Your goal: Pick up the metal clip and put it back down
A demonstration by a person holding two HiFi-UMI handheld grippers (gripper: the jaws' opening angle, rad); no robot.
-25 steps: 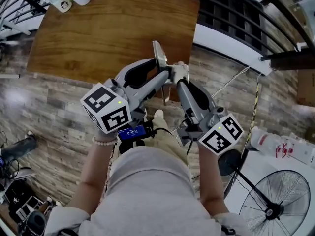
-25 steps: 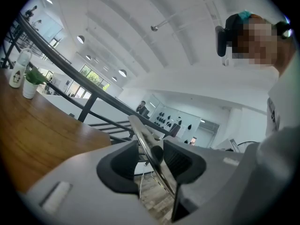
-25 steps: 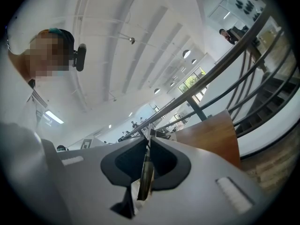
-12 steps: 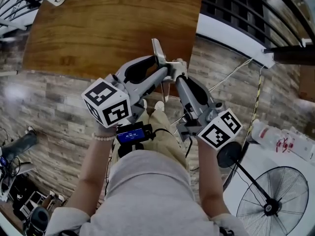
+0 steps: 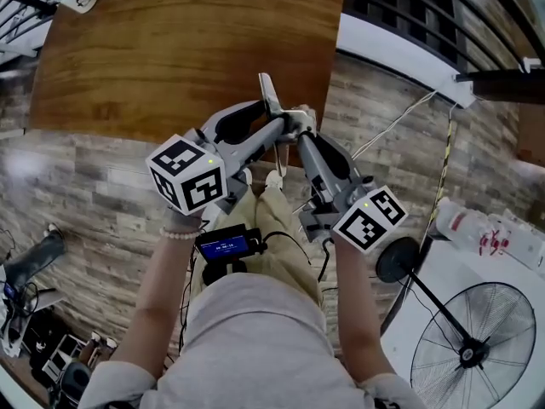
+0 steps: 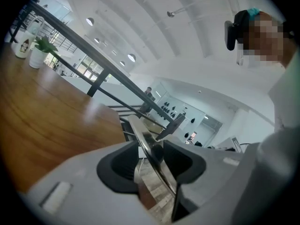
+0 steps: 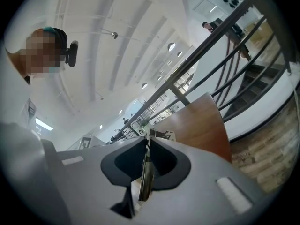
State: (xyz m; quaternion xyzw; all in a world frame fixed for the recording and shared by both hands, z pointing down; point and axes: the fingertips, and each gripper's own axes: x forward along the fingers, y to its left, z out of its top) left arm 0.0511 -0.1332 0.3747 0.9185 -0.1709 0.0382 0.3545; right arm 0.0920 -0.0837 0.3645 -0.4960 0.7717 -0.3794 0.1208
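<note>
Clamping the metal clip (image 5: 269, 95) between left tongs (image 5: 283, 128) and right tongs (image 5: 300, 132), both pinching it, over the worktop's (image 5: 170, 49) near edge.

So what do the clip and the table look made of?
Clip: metal, probably steel. It is a thin, bright strip that mirrors the room.
Table: wood or wood-look laminate, can't tell which. It shows brown grain lines under a glossy sheen with glare.

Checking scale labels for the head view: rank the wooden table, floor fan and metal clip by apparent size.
1. wooden table, largest by far.
2. floor fan, partly cut off by the frame.
3. metal clip, smallest, though nearer the camera.
</note>
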